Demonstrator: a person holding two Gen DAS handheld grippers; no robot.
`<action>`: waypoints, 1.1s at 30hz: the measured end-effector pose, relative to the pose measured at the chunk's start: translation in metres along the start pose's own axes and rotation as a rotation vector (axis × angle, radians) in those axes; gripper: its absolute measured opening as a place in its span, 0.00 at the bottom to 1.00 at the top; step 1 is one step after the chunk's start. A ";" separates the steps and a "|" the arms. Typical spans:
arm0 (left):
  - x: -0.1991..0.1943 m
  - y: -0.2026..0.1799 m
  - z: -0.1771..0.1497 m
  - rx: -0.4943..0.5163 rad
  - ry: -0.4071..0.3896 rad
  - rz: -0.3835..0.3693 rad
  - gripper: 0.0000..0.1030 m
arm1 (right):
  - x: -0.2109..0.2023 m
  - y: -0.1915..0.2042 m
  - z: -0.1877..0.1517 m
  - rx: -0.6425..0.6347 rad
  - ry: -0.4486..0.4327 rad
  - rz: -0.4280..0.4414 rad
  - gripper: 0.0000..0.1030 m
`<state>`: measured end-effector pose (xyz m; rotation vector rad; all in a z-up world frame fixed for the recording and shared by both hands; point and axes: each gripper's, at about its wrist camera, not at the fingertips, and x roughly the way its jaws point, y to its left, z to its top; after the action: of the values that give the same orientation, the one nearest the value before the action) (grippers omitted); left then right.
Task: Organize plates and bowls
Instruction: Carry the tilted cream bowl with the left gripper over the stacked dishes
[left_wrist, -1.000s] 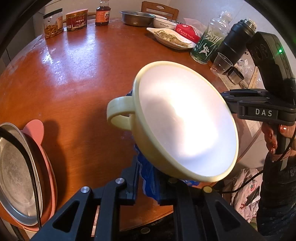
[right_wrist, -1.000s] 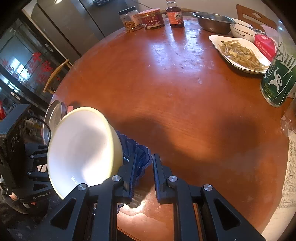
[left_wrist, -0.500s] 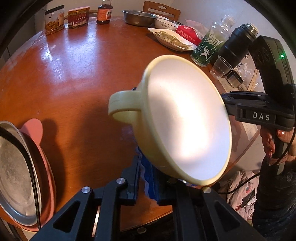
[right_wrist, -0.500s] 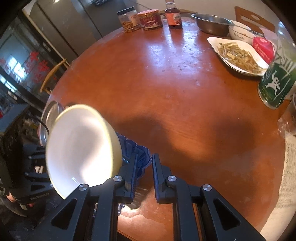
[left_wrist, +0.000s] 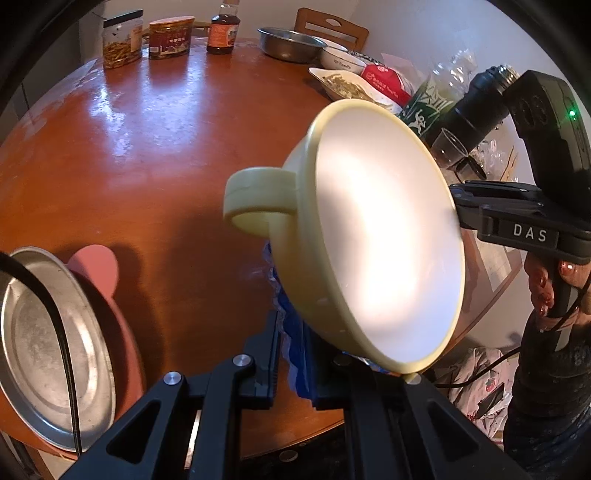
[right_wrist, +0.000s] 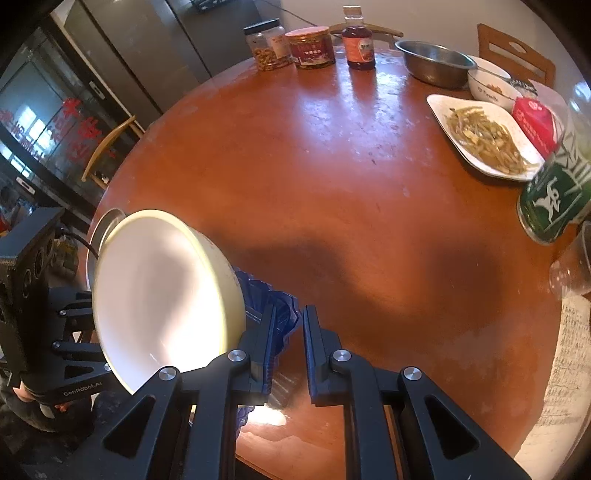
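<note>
Two grippers, one load. Yellow bowl, cream inside, loop handle on its side; held tilted well above the near edge of the round table, mouth turned toward the right gripper. A blue ruffled piece, seemingly a dish, sits under the bowl.

Left gripper: jaws close together, clamped on the blue ruffled piece. Right gripper, in its own view: jaws drawn near, blue ruffle at the left finger; a gap shows between the pads, so whether it pinches anything cannot be told.

Handling, by judgement: bowl looks like rigid, light plastic or melamine with a smooth glossy surface, so it may slide at this tilt. Best hold is the rim or the loop handle. The blue piece looks thin and may flex.

Left view only: metal plate resting on pink plate at the near left table edge, a likely stacking spot; the person's hand on the right tool.

Right view only: far table contents in full, such as white dish of food and steel basin.
</note>
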<state>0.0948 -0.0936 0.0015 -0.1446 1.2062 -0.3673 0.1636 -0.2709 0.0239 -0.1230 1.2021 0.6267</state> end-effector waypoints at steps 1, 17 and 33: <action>-0.002 0.001 0.000 -0.002 -0.001 0.000 0.12 | 0.000 0.002 0.001 -0.002 0.001 -0.001 0.13; -0.047 0.039 -0.007 -0.055 -0.069 0.013 0.12 | -0.002 0.053 0.042 -0.082 -0.007 -0.005 0.13; -0.100 0.100 -0.031 -0.151 -0.122 0.074 0.12 | 0.018 0.134 0.085 -0.209 0.002 0.034 0.13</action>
<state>0.0558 0.0374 0.0489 -0.2490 1.1145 -0.1999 0.1694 -0.1182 0.0706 -0.2797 1.1407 0.7811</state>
